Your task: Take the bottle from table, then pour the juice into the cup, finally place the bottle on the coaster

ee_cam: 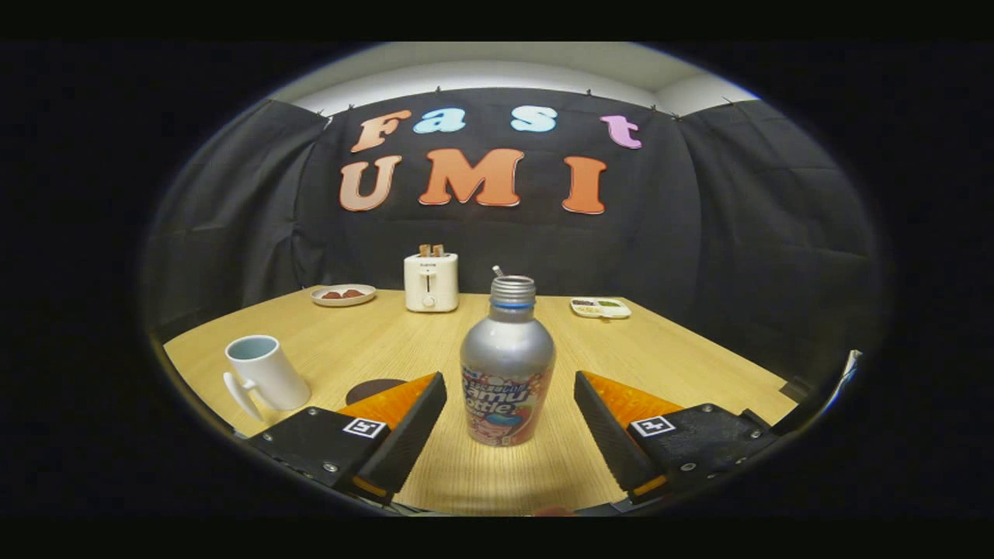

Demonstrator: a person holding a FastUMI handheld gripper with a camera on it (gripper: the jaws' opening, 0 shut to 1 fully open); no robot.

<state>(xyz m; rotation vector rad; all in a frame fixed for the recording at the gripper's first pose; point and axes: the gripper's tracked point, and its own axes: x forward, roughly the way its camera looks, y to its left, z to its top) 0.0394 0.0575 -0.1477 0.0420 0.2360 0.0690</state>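
A silver metal bottle point(506, 363) with a threaded neck and a printed label stands upright on the wooden table point(683, 349). It is between my two fingers, and my gripper point(510, 382) is open wide with a gap on each side of the bottle. A white cup point(264, 374) with a handle stands to the left of my left finger. A dark round coaster point(374, 388) lies on the table just beyond the left finger, partly hidden by it.
A white toaster point(431, 282) with bread in its slots stands at the back of the table. A plate point(342, 295) with small brown items lies to its left. A small white tray point(599, 307) lies at the back right.
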